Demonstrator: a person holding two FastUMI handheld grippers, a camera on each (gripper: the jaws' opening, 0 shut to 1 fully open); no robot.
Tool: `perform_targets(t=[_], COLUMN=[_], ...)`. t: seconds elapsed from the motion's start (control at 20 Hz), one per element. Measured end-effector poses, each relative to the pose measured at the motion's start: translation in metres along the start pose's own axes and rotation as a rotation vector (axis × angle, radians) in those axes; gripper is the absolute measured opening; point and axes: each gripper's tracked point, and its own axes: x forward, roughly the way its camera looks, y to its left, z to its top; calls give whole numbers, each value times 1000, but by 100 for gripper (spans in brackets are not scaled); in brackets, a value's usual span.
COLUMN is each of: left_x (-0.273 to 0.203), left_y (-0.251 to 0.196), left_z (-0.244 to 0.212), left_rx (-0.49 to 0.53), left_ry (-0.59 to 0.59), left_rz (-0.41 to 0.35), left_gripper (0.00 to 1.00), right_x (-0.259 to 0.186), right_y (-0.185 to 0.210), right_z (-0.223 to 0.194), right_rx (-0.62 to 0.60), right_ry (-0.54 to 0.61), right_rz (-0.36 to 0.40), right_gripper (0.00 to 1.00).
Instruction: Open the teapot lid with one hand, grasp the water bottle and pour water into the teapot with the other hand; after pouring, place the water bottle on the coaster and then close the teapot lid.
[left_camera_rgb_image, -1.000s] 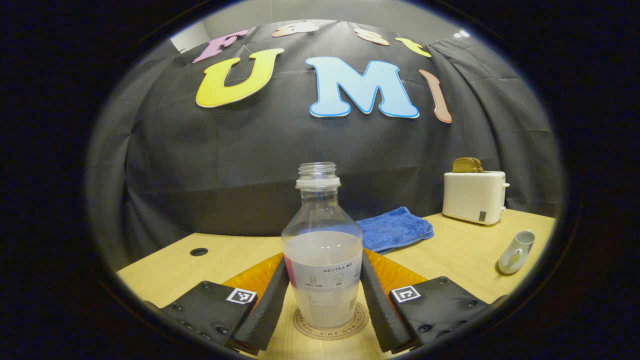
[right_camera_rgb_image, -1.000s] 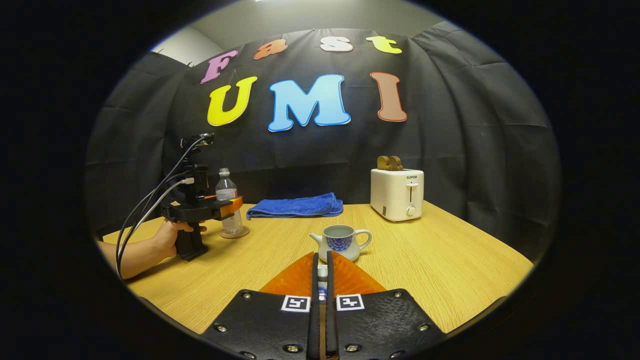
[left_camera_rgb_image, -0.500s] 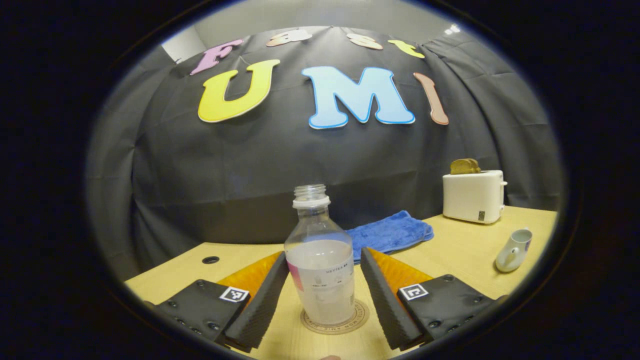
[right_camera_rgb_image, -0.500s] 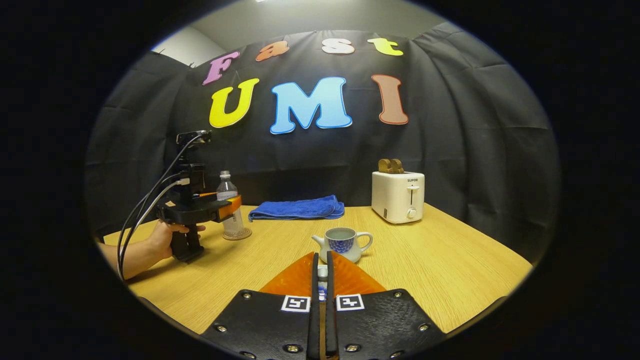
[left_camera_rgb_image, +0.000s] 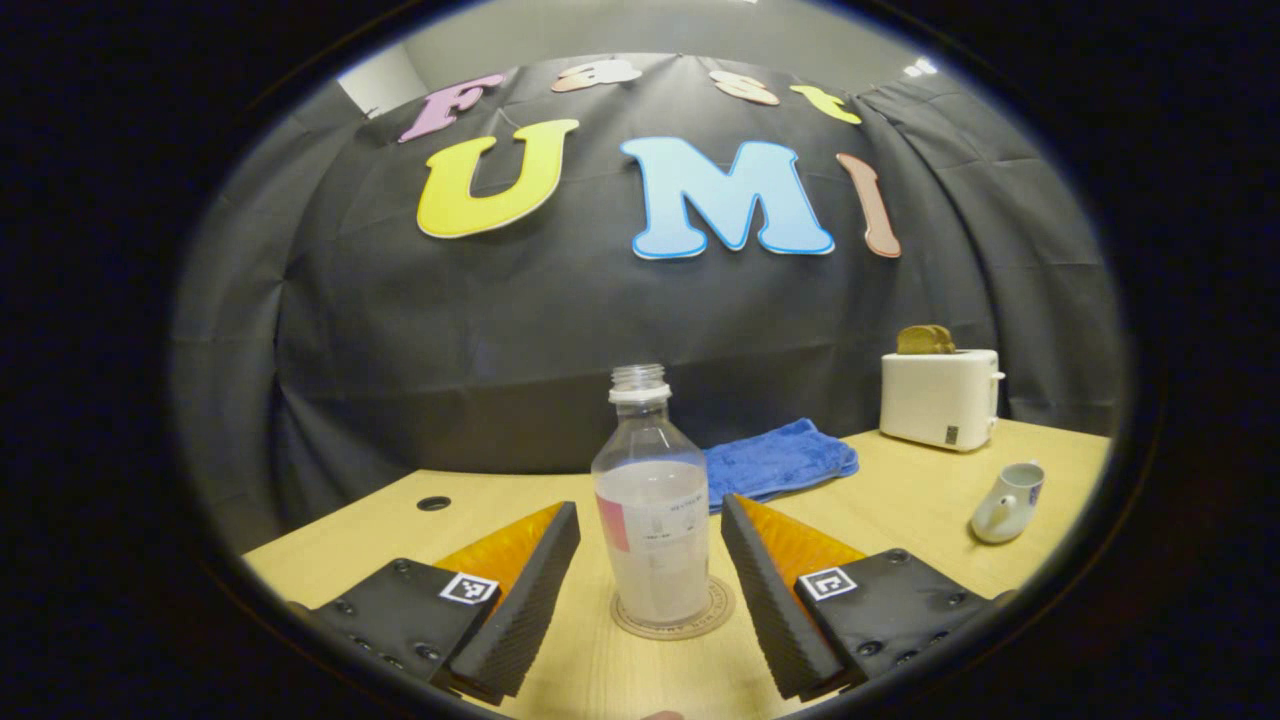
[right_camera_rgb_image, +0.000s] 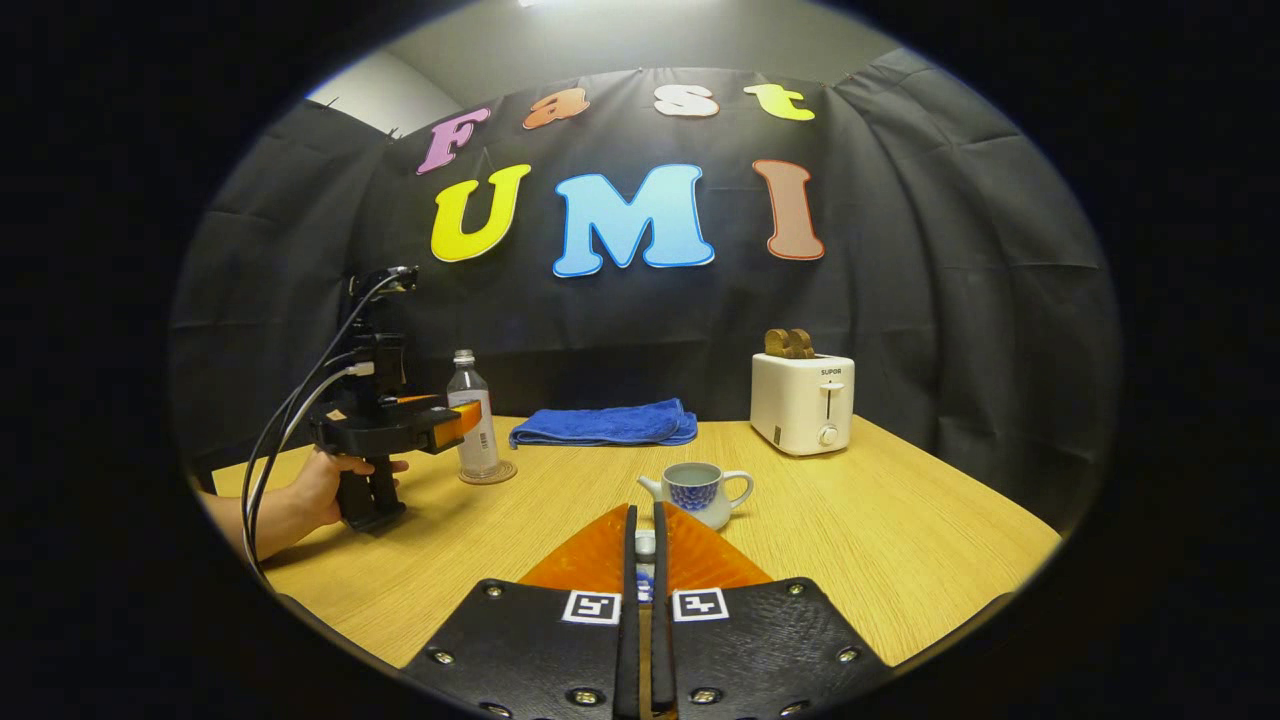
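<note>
Left gripper view looks along the left gripper (left_camera_rgb_image: 650, 545), whose ribbed fingers (left_camera_rgb_image: 530, 590) stand spread apart on either side of the water bottle (left_camera_rgb_image: 652, 520), touching it on neither side. The clear plastic bottle is uncapped, about half full of cloudy liquid, and stands upright on a round flat coaster (left_camera_rgb_image: 672, 622) on the pale wood-grain table (left_camera_rgb_image: 920, 500). Behind it lie a folded blue towel (left_camera_rgb_image: 780, 465) with a nubby pile and a boxy white toaster (left_camera_rgb_image: 938, 398) holding bread; the teapot (left_camera_rgb_image: 1005, 490) sits far to the right, lidless.

Right gripper view shows what the first cannot: a hand (right_camera_rgb_image: 325, 488) holding the left gripper's handle from the side, cables trailing from it. The right gripper (right_camera_rgb_image: 645, 545) has its fingers pressed together on a small white lid (right_camera_rgb_image: 645, 543) with a blue knob. Just beyond stands the rounded white teapot with a blue pattern, open at the top, spout to the left and handle to the right.
</note>
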Motion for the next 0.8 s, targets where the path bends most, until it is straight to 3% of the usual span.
perform_targets(t=[0.2, 0.45, 0.8], left_x=[-16, -35, -41], left_y=[-4, -12, 1], left_z=[-1, 4, 15], left_rx=[1, -37, 19], left_ry=[10, -5, -78], left_rz=[-15, -14, 29], left_gripper=[99, 99, 99], right_x=[22, 85, 150], right_y=[-6, -22, -45], right_z=[19, 41, 17], right_rx=[-30, -41, -9], right_ry=[-53, -102, -21], right_rz=[-13, -73, -130], right_gripper=[5, 5, 5])
